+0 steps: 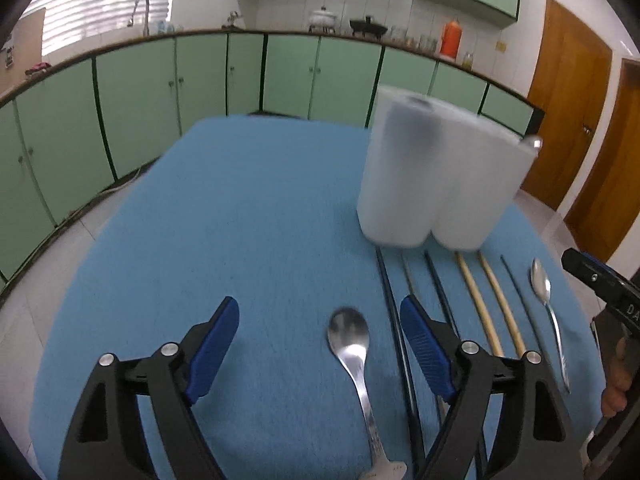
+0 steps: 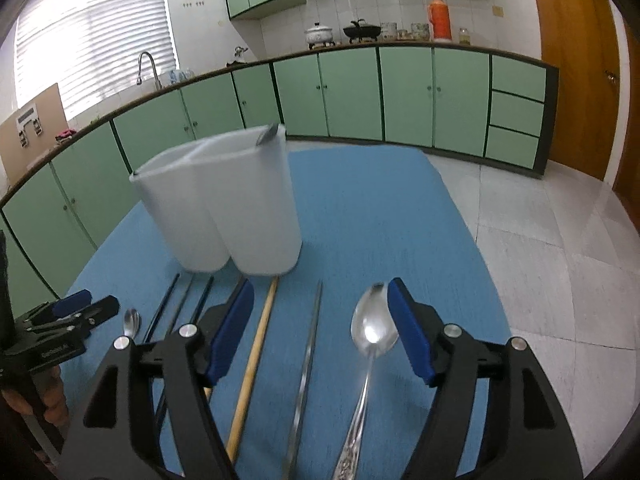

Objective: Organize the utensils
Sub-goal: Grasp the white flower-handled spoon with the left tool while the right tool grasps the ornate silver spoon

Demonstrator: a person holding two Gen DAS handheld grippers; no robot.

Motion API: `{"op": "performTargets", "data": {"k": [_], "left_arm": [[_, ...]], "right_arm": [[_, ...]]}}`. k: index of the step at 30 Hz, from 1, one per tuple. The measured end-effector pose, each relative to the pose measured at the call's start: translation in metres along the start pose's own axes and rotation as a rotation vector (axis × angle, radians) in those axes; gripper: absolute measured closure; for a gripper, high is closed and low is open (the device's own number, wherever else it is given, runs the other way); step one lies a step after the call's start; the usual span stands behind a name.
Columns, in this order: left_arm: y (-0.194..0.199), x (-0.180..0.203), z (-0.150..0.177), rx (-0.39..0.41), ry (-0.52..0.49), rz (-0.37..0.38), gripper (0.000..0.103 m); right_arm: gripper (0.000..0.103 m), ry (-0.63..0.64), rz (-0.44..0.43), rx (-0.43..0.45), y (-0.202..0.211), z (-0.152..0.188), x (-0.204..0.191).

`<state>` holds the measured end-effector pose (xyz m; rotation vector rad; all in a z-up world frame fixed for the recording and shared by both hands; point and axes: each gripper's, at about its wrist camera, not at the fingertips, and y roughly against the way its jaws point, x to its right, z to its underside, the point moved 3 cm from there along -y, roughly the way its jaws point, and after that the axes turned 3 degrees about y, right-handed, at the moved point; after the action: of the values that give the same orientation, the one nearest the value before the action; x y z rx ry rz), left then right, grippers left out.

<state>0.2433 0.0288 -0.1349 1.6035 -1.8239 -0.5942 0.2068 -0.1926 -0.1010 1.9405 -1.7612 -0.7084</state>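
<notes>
A white two-compartment utensil holder point(image 1: 440, 176) point(image 2: 224, 204) stands on the blue table mat point(image 1: 240, 220) point(image 2: 380, 220), with one spoon tip point(image 2: 268, 134) sticking out of its right compartment. In front of it lie several chopsticks, dark point(image 1: 390, 300) and wooden point(image 1: 478, 304) point(image 2: 254, 360), a metal one point(image 2: 306, 364), and two spoons. My left gripper point(image 1: 320, 320) is open above a steel spoon point(image 1: 352, 344). My right gripper point(image 2: 320, 308) is open above another spoon point(image 2: 372, 332), which also shows in the left view point(image 1: 544, 292).
Green kitchen cabinets point(image 1: 200, 80) point(image 2: 360, 92) run around the far side under a counter with pots and an orange flask point(image 2: 440, 18). Wooden doors point(image 1: 568, 112) stand at the right. Tiled floor point(image 2: 540, 240) lies right of the table.
</notes>
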Motion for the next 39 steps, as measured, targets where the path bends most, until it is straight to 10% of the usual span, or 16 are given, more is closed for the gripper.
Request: {"op": "performTargets", "data": {"k": [11,25,39], "left_arm": [[-0.020,0.006,0.009,-0.070,-0.020,-0.034,0.032],[-0.021,0.023,0.010,-0.085,-0.077,-0.012,0.076],[-0.015,0.015,-0.004,-0.026,-0.034,-0.020,0.077]], "right_arm": [[0.036,0.000,0.001,-0.007,-0.001,0.005,0.003],[0.036,-0.010,-0.001,-0.004,-0.003,0.006,0.007],[0.047,-0.050,0.021,-0.088,-0.024,0.003,0.024]]}}
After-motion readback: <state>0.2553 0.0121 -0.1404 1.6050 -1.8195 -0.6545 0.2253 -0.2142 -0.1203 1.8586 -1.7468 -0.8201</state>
